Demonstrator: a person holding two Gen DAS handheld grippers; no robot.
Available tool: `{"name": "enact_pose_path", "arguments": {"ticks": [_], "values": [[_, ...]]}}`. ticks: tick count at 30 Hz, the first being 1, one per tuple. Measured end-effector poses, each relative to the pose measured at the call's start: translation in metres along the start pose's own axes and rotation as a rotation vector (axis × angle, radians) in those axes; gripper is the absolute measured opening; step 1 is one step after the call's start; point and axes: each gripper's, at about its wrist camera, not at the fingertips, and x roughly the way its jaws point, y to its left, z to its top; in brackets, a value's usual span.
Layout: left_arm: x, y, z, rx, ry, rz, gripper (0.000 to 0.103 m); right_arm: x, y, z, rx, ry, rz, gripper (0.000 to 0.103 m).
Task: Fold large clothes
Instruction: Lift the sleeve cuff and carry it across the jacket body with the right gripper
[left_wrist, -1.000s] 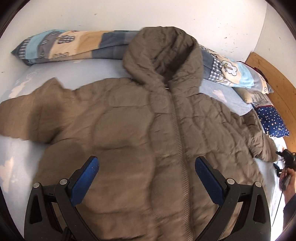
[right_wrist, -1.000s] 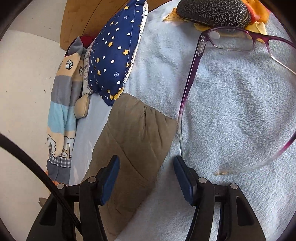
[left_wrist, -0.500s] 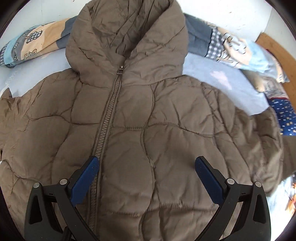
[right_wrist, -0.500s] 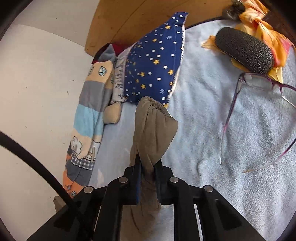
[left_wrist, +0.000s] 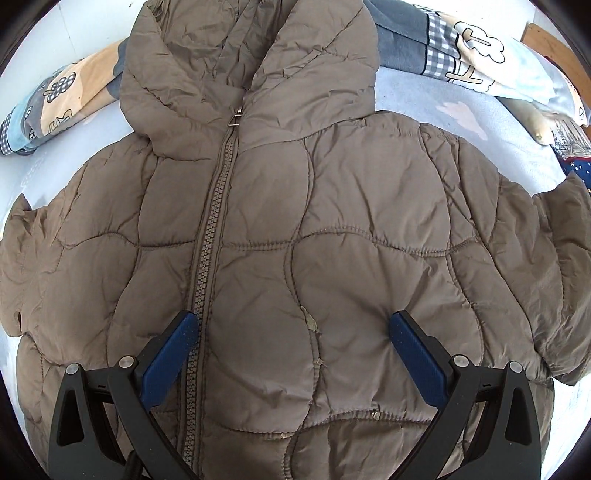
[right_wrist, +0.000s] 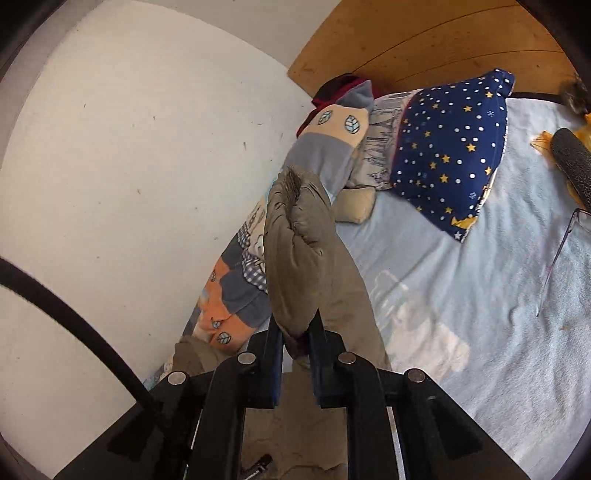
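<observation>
Lying front-up on the bed (left_wrist: 436, 88), the zipped brown jacket (left_wrist: 295, 229) fills the left wrist view, the left gripper (left_wrist: 291, 332) hovering over it, fingers spread wide. Having just closed, the right gripper (right_wrist: 295, 332) pinches the jacket's sleeve cuff (right_wrist: 299, 240) raised above the bed.

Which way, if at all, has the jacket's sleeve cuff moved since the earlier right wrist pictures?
Yes. The sleeve cuff, clamped in the right gripper, has risen off the blue bedsheet and now stands up beside the starry pillow.
</observation>
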Motion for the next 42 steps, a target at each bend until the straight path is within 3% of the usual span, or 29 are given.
{"name": "enact_pose_path", "arguments": {"ticks": [8,14,25,35,39,42], "values": [[-0.013,0.015,-0.007,-0.038,-0.026,-0.088,0.103,-0.001,0.065,-0.029,-0.116,0.052,0.076,0.014],[-0.043,0.057,-0.016,-0.106,-0.093,-0.126,0.103,0.008,0.094,-0.05,-0.156,0.093,0.108,0.014],[-0.107,0.14,-0.05,-0.106,-0.207,-0.104,0.103,0.027,0.151,-0.097,-0.251,0.172,0.162,0.014],[-0.135,0.212,-0.127,-0.201,-0.223,-0.094,0.103,0.05,0.182,-0.134,-0.32,0.236,0.163,0.014],[-0.138,0.232,-0.124,-0.264,-0.248,-0.109,0.103,0.059,0.189,-0.152,-0.348,0.263,0.156,0.014],[-0.145,0.236,-0.119,-0.255,-0.299,-0.079,0.103,0.069,0.198,-0.171,-0.389,0.285,0.147,0.014]]}}
